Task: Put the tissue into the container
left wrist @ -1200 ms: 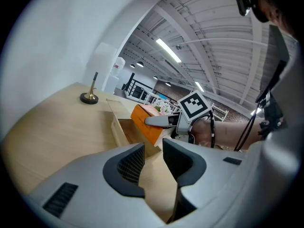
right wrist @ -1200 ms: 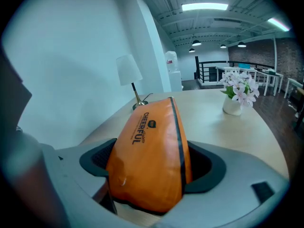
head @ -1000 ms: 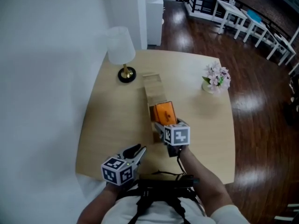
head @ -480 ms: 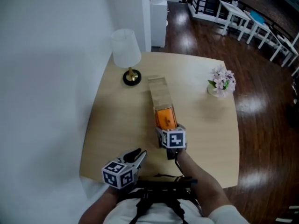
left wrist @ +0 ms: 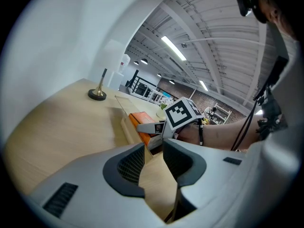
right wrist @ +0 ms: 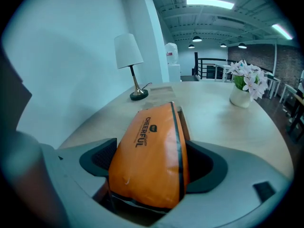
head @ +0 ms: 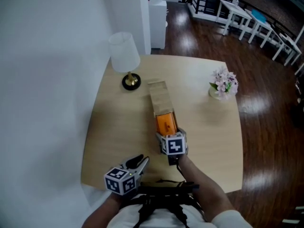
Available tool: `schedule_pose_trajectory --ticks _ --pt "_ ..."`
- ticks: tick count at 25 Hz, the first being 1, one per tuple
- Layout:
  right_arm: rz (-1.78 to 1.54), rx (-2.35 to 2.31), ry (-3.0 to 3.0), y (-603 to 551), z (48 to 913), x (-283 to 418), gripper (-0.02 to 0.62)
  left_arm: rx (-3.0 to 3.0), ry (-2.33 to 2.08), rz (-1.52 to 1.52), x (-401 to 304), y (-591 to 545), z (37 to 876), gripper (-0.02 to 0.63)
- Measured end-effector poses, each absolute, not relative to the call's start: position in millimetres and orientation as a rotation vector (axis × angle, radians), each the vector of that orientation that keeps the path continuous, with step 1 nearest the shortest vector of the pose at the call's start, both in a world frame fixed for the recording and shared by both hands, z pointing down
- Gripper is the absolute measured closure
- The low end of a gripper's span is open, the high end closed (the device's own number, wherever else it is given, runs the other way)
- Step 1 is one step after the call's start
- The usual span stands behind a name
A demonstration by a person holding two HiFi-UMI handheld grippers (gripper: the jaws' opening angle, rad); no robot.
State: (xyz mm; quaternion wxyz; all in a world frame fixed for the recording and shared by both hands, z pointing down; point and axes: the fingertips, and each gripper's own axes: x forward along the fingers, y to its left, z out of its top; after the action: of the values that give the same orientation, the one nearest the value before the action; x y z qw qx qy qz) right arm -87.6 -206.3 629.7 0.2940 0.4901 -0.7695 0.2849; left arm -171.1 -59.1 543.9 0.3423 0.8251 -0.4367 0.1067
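Note:
An orange tissue pack (head: 166, 123) lies along the near end of a long, narrow wooden container (head: 158, 95) at the middle of the table. My right gripper (head: 168, 137) is shut on the pack's near end. In the right gripper view the pack (right wrist: 149, 146) fills the space between the jaws of that gripper (right wrist: 154, 170), and the container's rim (right wrist: 184, 123) shows just behind it. My left gripper (head: 139, 161) hovers by the table's near edge, left of the right hand. Its jaws (left wrist: 153, 158) stand a narrow gap apart with nothing between them.
A white-shaded lamp (head: 124, 57) on a dark round base stands at the table's far left, just beyond the container. A small vase of pale flowers (head: 223, 83) sits at the far right. The pale wood table (head: 114, 127) meets a wall on the left.
The right gripper has brought the orange pack lower and into line with the container's near end. The left gripper has hardly moved.

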Motion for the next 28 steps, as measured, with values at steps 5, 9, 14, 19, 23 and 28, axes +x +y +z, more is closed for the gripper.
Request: schedule_pose_trajectory --ticks 5,9,14,19,23,28 --pt "0.809 1.266 -2.049 -200 632 -95 0.144 2.144 -1.13 0.279 -169 -59 546 0.482" --pt "0.786 1.284 -2.049 -204 630 -90 0.144 2.153 -1.128 0.276 -168 -60 544 0.482" --pt "0.776 1.304 -2.084 -204 613 -78 0.144 2.168 -1.134 0.251 -166 -62 538 0.491" --pt "0.792 1.295 -2.139 -199 590 -66 0.144 2.201 -1.117 0.229 -157 -67 530 0.518" --pt "0.796 1.305 -2.181 -195 572 -55 0.154 2.231 -1.095 0.214 -148 -69 525 0.538" --pt "0.733 1.305 -2.209 -185 555 -42 0.349 2.249 -1.07 0.186 -139 -68 516 0.54"
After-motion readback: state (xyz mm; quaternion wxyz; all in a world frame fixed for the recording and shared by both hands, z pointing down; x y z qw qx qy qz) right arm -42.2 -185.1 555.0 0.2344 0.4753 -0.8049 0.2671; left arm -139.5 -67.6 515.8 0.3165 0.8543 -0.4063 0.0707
